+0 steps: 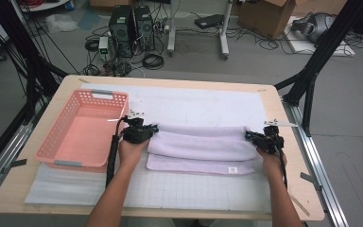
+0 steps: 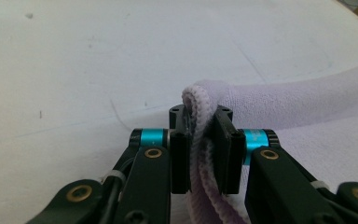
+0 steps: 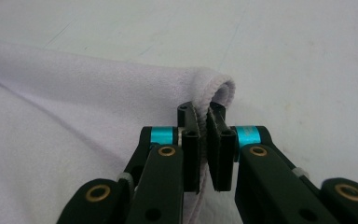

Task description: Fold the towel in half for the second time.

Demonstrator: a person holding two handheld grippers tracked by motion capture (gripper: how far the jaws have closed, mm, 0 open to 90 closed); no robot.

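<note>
I had both grippers clamped on the lilac towel (image 1: 201,144), which lay across the middle of the white mat (image 1: 194,106), just right of the pink basket (image 1: 82,127). My left gripper (image 1: 147,132) held the towel's left end; in the left gripper view its jaws were nearly closed, with the stitched hem (image 2: 200,140) pinched between the pads. My right gripper (image 1: 256,138) held the right end the same way, its jaws almost shut on the folded edge (image 3: 205,130), which looped just past the tips.

Each bite looked shallow, taking only the hem. I judged that a sharp pull, or 1 hand moving ahead of the other, could drag the cloth out of 1 grip and let the fold skew or sag in the middle. I could not tell whether each grip had caught every layer; a loose lower layer would trail behind on the mat and spoil the fold.
</note>
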